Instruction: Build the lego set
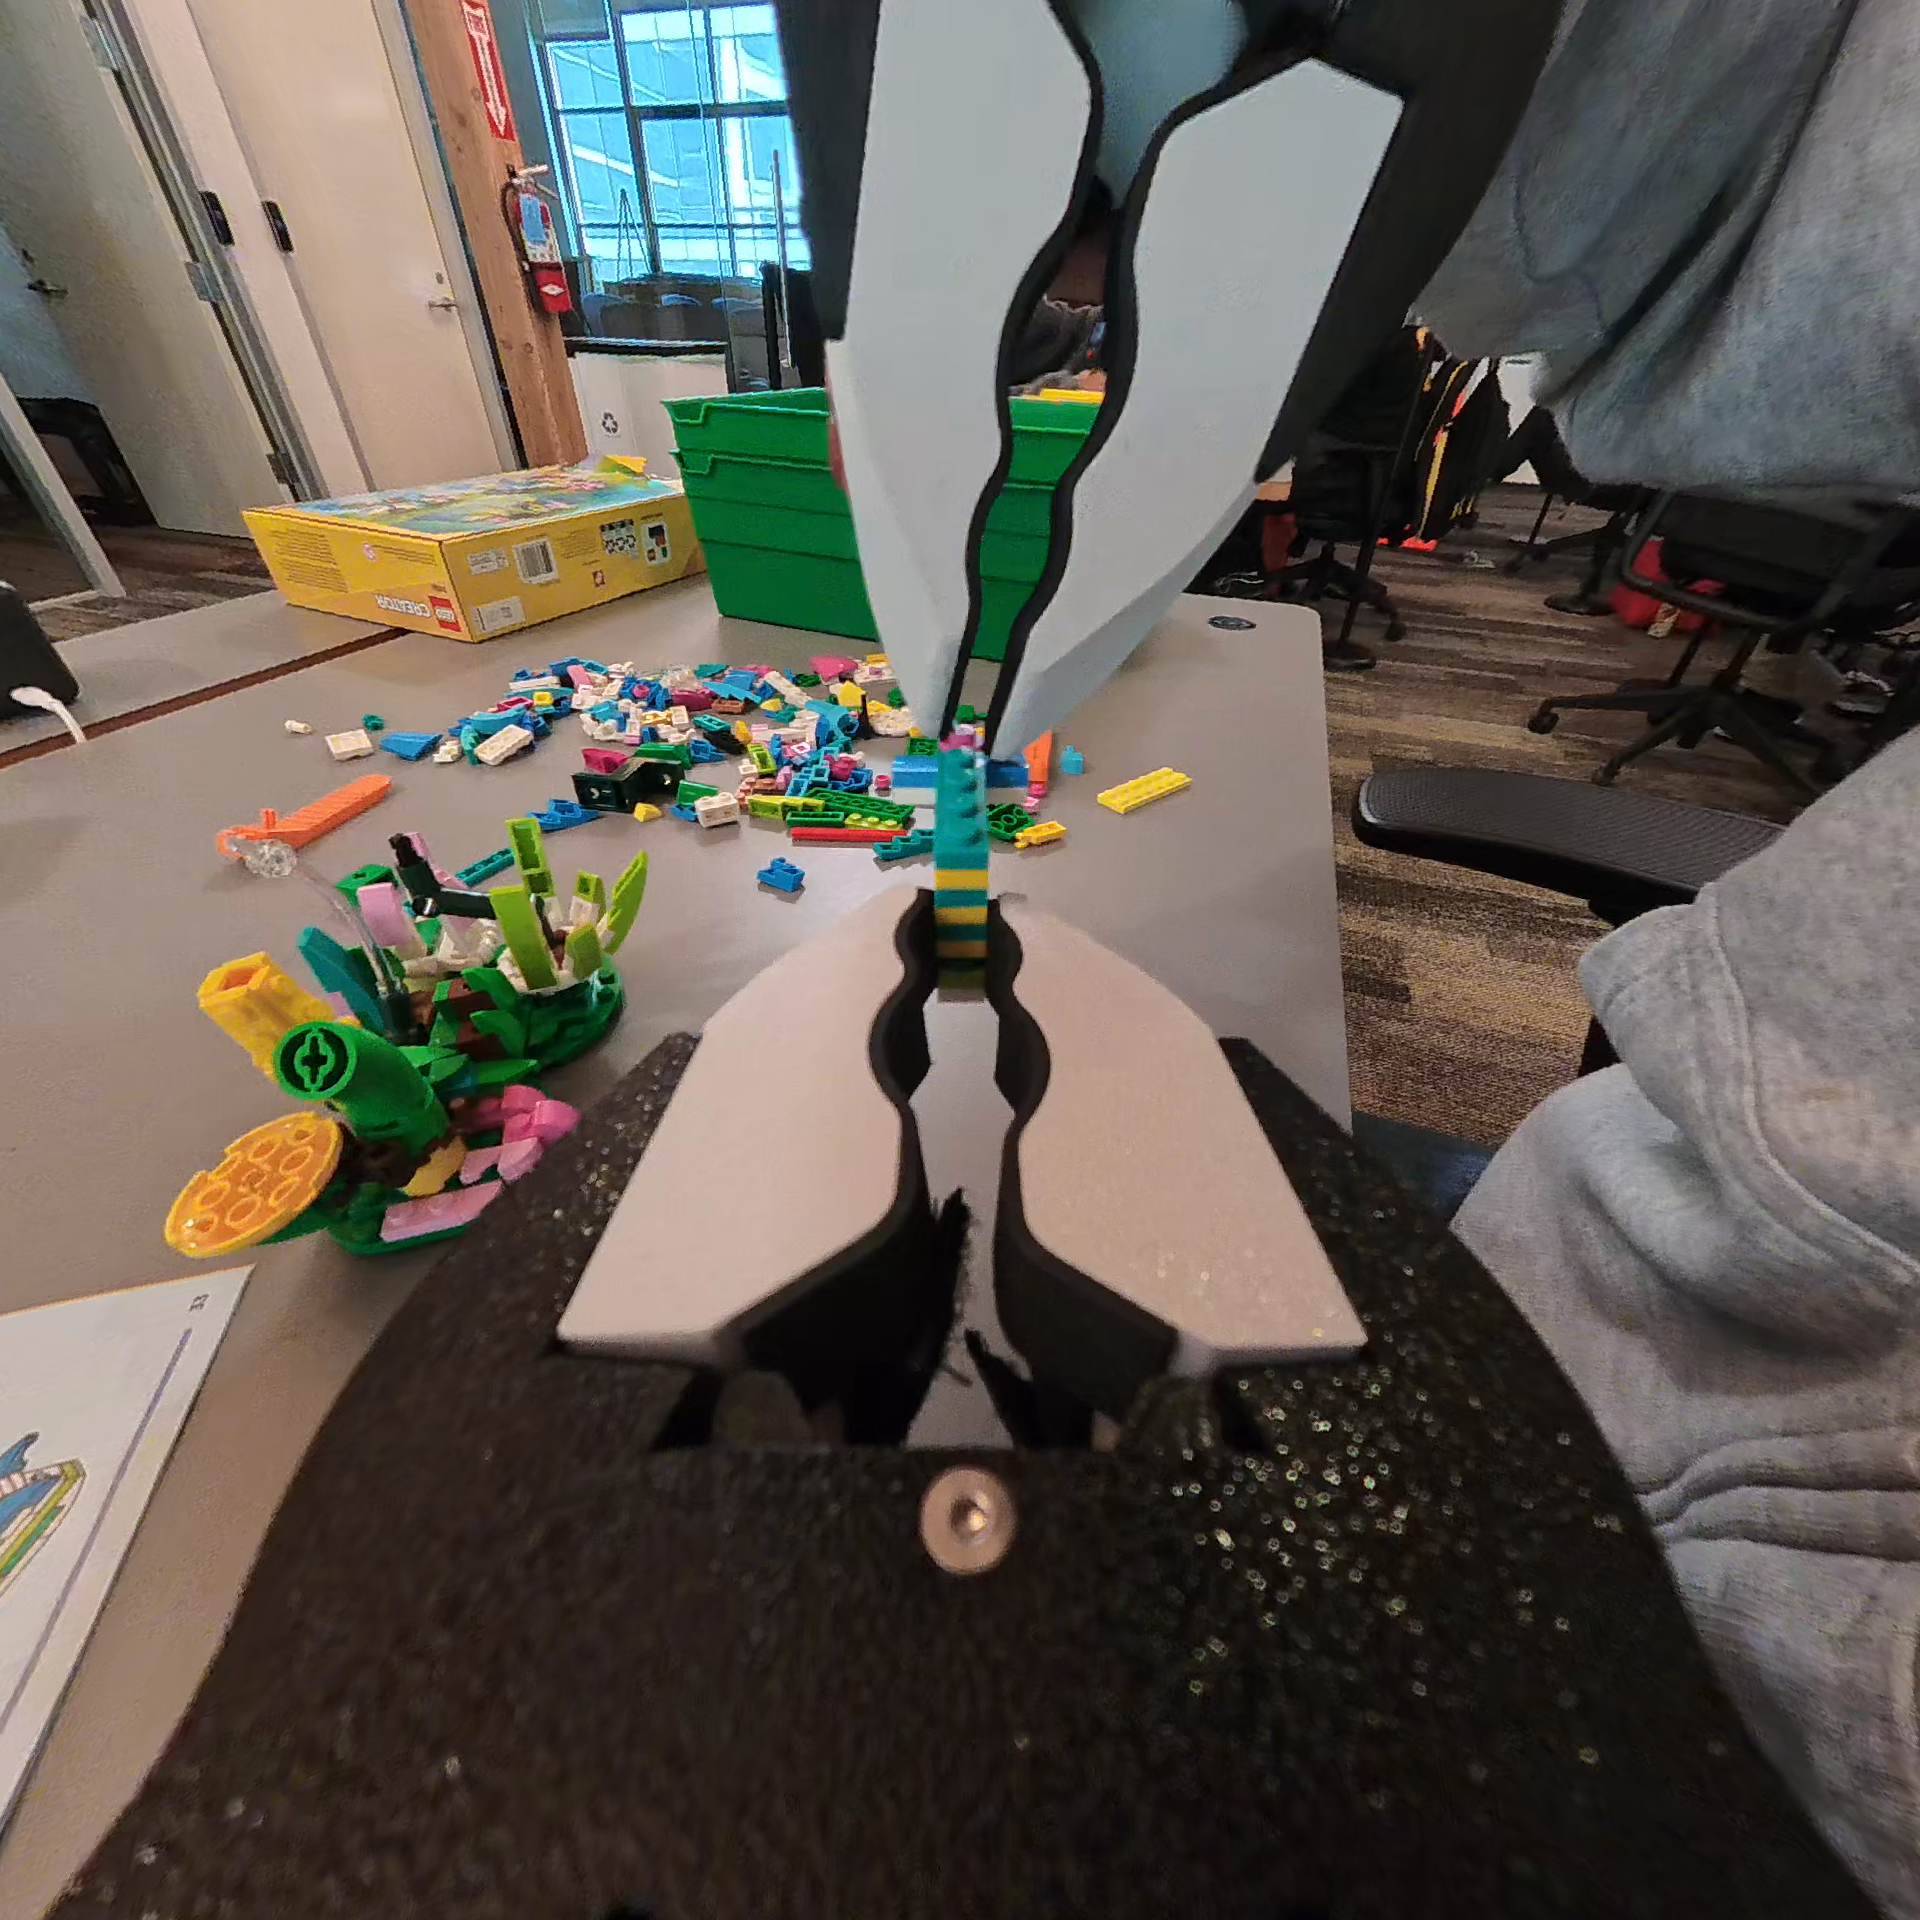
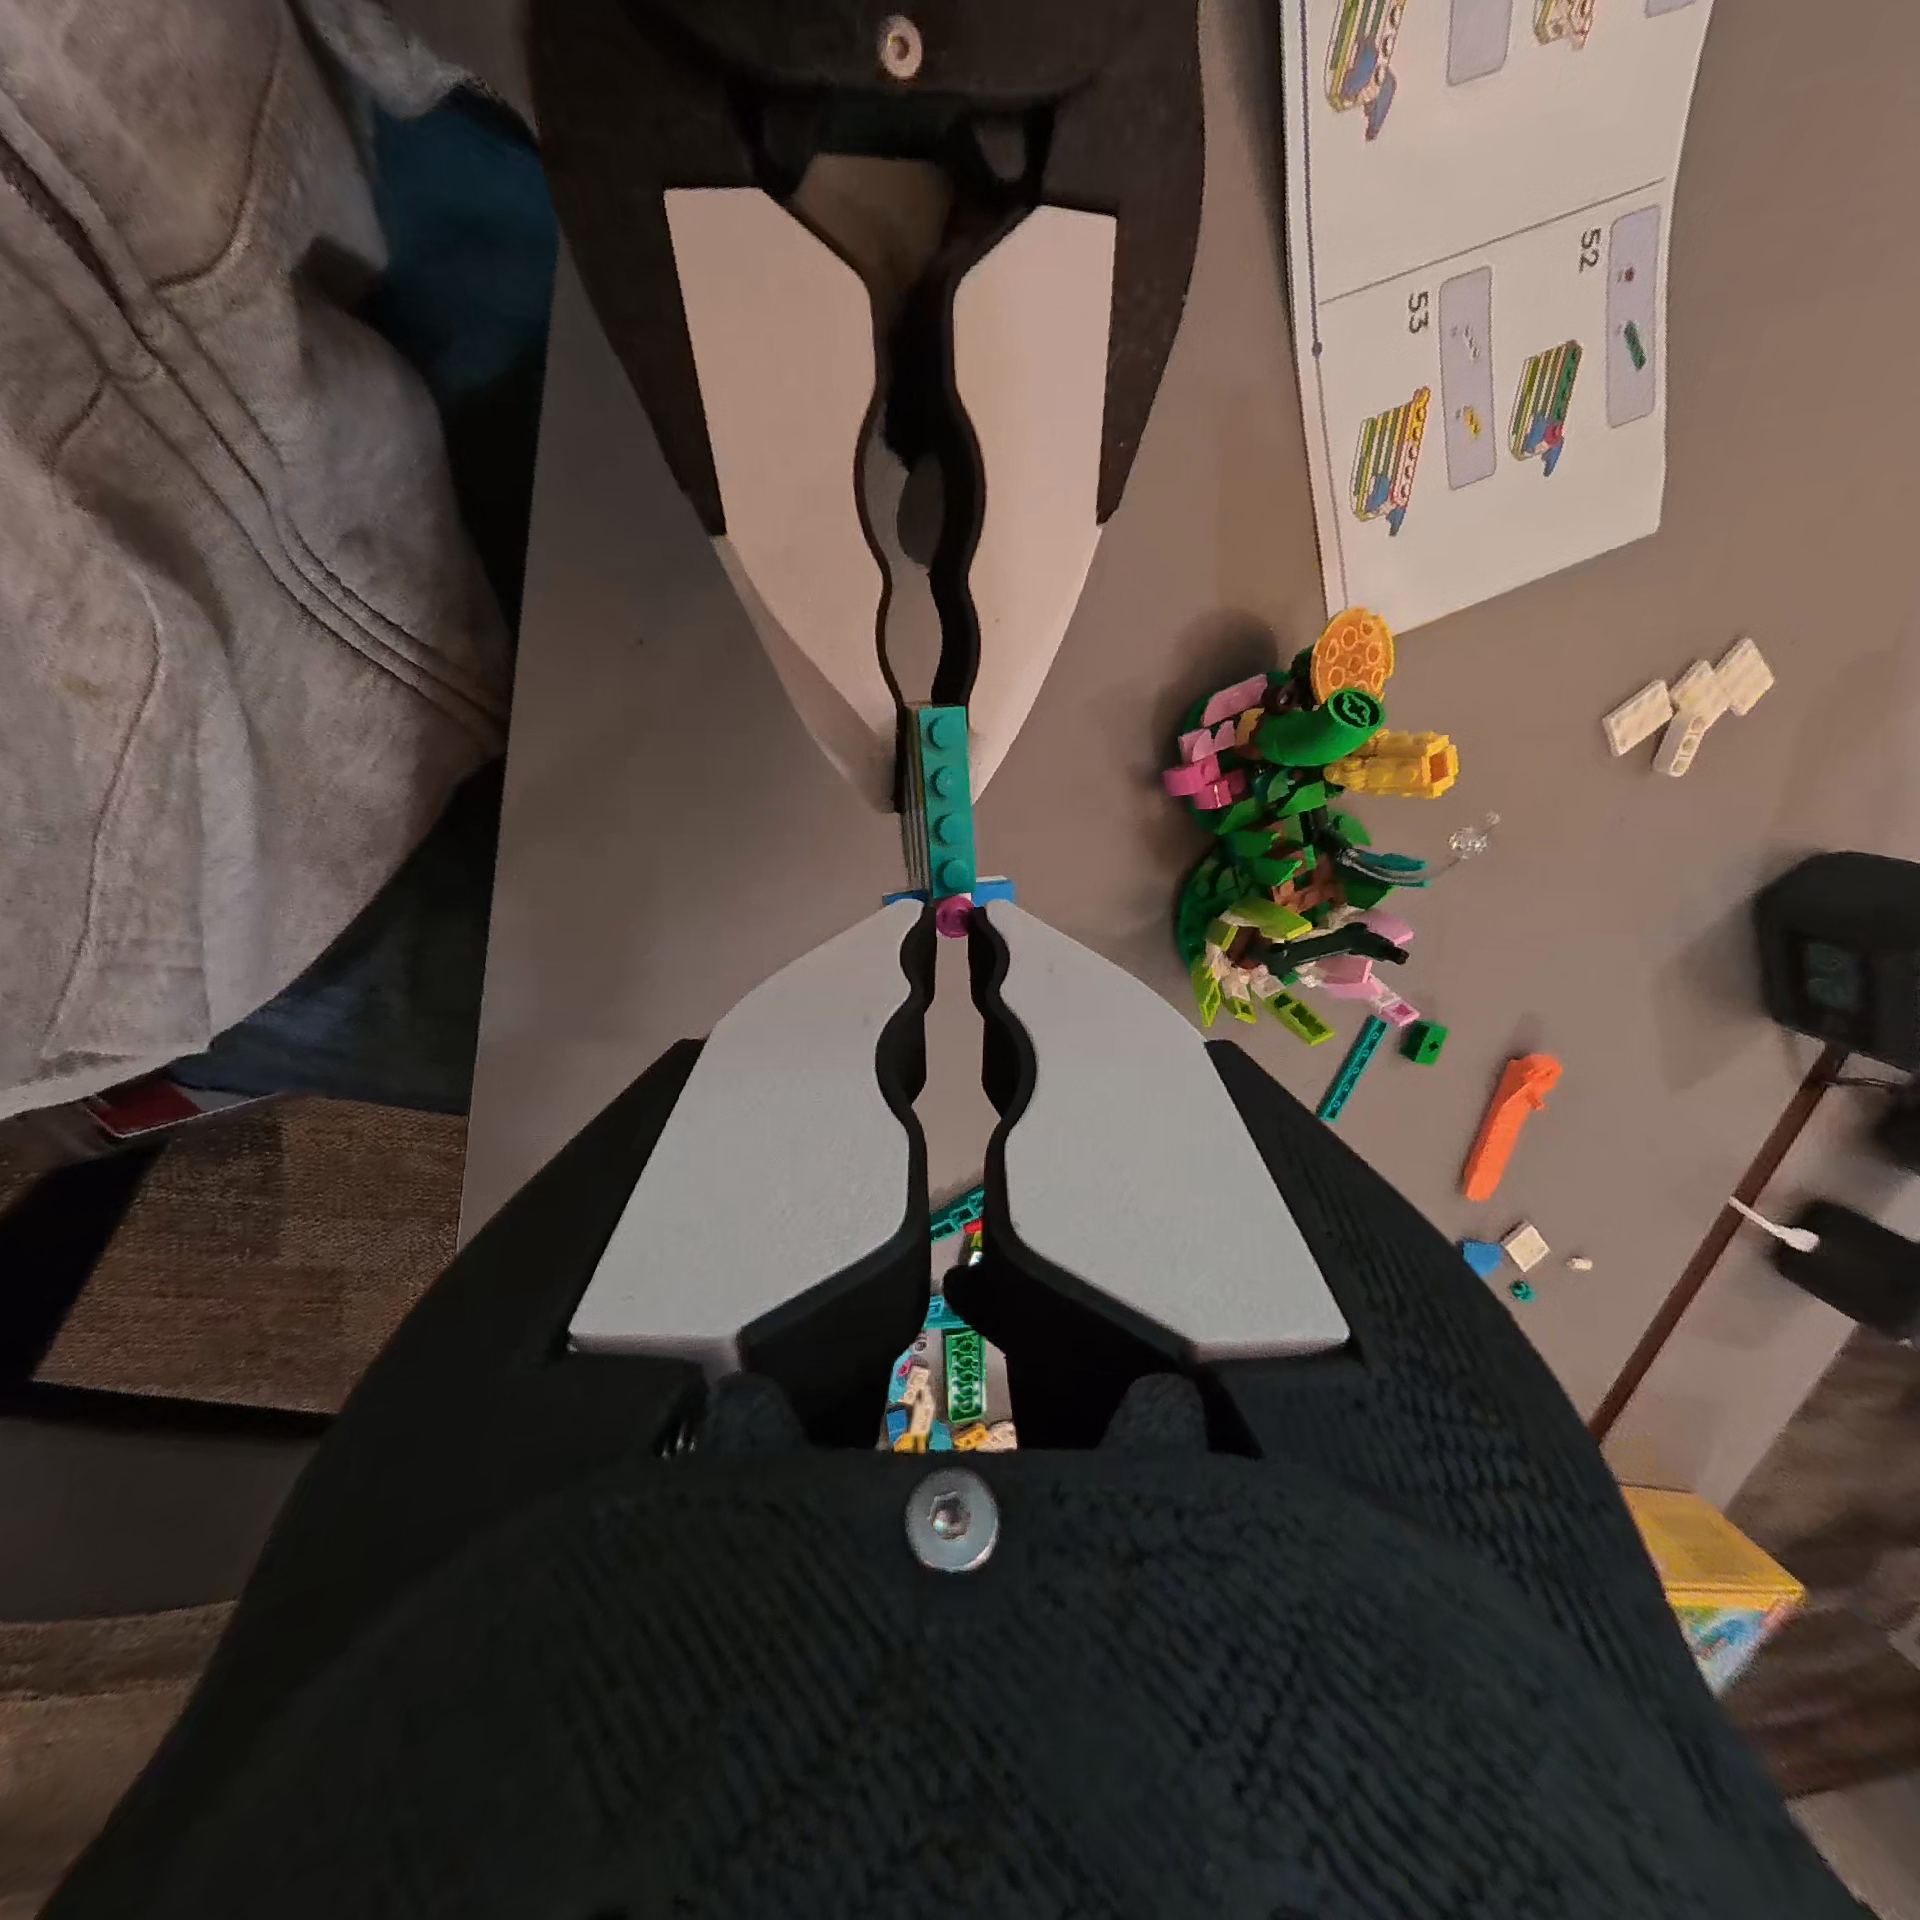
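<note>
My left gripper is shut on the lower end of a striped teal, yellow and green brick stack, held above the grey table. My right gripper comes in from above, at the stack's far end. In the right wrist view, my right gripper is shut on a small pink round piece. That piece sits against the end of the teal stack, beside a blue plate. The left gripper grips the stack from the opposite side.
A brick flower model stands to the left, with a pile of loose bricks behind it. Stacked green bins and a yellow box are at the back. An orange separator tool, an instruction booklet and a chair arm are nearby. Both grippers' tips are close together, under 4 cm apart.
</note>
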`<state>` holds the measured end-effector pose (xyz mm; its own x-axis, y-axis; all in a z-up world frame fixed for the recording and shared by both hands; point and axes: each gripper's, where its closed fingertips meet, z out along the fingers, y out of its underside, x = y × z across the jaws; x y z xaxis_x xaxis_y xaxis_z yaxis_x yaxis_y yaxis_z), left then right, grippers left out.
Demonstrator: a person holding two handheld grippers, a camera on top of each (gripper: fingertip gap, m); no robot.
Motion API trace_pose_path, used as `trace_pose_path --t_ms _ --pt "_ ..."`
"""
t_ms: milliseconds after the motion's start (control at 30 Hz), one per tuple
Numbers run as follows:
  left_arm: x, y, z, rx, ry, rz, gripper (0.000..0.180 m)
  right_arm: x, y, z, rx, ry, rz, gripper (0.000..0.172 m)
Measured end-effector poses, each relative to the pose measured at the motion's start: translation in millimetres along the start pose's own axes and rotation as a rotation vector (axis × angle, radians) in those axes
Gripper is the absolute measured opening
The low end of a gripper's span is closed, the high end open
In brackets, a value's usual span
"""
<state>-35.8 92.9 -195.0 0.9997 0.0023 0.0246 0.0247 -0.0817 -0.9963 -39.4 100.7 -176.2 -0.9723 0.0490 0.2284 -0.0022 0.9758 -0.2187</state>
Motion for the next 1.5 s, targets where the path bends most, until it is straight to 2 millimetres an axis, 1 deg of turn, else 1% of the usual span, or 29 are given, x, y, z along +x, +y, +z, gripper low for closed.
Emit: trace_pose_path --t_ms 33,367,467,533,600,667,700,733,833,900,967,1033,1133,1200,1500 --pt "1 0 0 -0.001 0.003 0.002 0.009 -1 0 0 -0.001 0.000 -0.007 0.005" --pt "3 -1 0 0.003 0.019 0.009 0.008 -4 2 -2 0.019 -0.038 0.039 0.007" --pt "1 -1 -1 0.011 0.013 -0.002 0.008 -1 4 -2 0.016 -0.020 0.039 0.012" --pt "-2 -4 -2 0.028 0.007 -0.024 0.008 4 3 -5 0.039 0.018 0.056 0.024" --pt "-7 -8 -7 0.069 0.006 -0.084 0.009 13 -1 -10 0.112 0.128 0.026 0.037" --pt "-12 -14 -13 0.133 0.045 -0.210 0.008 20 -7 -17 0.202 0.299 -0.083 0.049" --pt "-13 -17 -16 0.173 0.086 -0.282 0.008 19 -10 -18 0.243 0.368 -0.136 0.056" --pt "-12 -20 -18 0.204 0.135 -0.351 0.008 17 -14 -19 0.287 0.418 -0.175 0.057" --pt "0 -36 -26 0.310 0.341 -0.541 0.008 4 -30 -21 0.452 0.499 -0.220 0.063" --pt "8 -39 -28 0.318 0.445 -0.607 0.008 -1 -39 -27 0.580 0.520 -0.204 0.062" --pt "16 -42 -29 0.325 0.528 -0.647 0.008 1 -43 -34 0.663 0.543 -0.163 0.062" --pt "22 -42 -29 0.317 0.589 -0.693 0.008 3 -43 -32 0.664 0.550 -0.157 0.060" --pt "25 -42 -29 0.322 0.656 -0.766 0.008 0 -45 -28 0.665 0.567 -0.211 0.054" --pt "27 -42 -29 0.316 0.669 -0.769 0.008 -3 -48 -29 0.685 0.579 -0.236 0.047" --pt "29 -41 -30 0.308 0.693 -0.788 0.008 -8 -47 -25 0.681 0.586 -0.262 0.034"
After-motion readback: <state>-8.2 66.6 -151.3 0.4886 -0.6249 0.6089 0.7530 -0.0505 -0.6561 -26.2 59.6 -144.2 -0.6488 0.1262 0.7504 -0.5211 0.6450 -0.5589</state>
